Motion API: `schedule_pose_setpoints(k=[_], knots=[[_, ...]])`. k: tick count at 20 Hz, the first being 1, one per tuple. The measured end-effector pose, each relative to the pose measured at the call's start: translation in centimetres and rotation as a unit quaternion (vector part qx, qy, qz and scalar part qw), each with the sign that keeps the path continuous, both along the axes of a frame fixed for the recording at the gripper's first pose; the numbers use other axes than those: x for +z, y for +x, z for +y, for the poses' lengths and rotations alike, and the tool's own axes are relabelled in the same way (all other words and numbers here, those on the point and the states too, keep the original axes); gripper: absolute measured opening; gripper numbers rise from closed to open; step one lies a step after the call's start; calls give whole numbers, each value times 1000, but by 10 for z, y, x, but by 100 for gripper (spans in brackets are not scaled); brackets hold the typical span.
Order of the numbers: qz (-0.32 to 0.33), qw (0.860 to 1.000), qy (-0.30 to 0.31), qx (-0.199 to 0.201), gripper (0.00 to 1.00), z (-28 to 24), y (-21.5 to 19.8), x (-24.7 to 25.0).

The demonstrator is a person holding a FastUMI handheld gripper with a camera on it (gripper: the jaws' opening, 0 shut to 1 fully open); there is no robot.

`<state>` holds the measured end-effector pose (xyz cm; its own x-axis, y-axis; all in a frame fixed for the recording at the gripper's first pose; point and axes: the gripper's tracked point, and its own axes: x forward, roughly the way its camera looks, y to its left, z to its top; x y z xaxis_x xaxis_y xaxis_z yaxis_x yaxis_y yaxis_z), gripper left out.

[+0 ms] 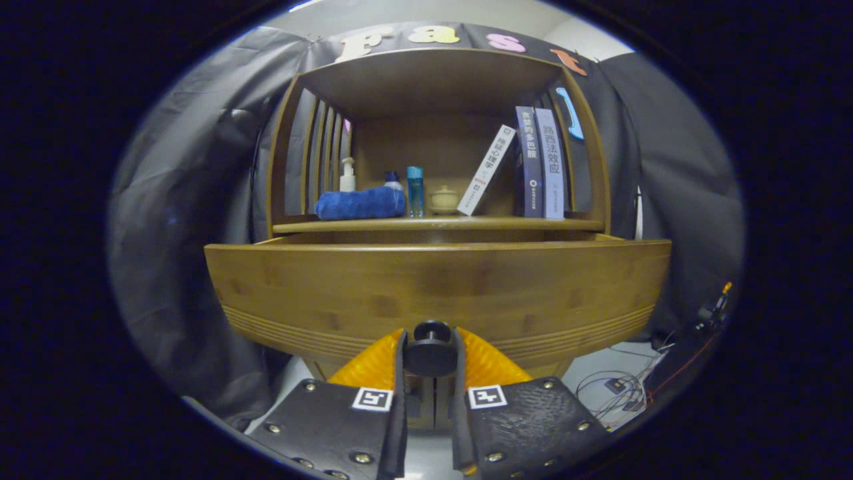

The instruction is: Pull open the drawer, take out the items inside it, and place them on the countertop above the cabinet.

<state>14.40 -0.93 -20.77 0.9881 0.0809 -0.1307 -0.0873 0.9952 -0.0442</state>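
The gripper [431, 350] is clamped on the round, dark knob [431, 348] of the wooden drawer [436, 293], whose grooved front stands pulled out. Above it, the smooth bench [440, 225] carries a rolled blue towel [360, 203], bottles, a small lidded pot [444, 200] and 3 books [538, 163].

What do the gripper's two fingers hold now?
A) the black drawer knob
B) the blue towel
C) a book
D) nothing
A: the gripper has both fingers pressed on the round black knob of the wooden drawer.
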Motion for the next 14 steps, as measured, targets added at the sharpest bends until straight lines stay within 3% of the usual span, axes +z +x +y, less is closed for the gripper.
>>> schedule_pose_setpoints(k=[5,14], knots=[[16,1000,-11,12,27,7,-44,-6],[16,1000,4,-1,27,5,-51,-4]])
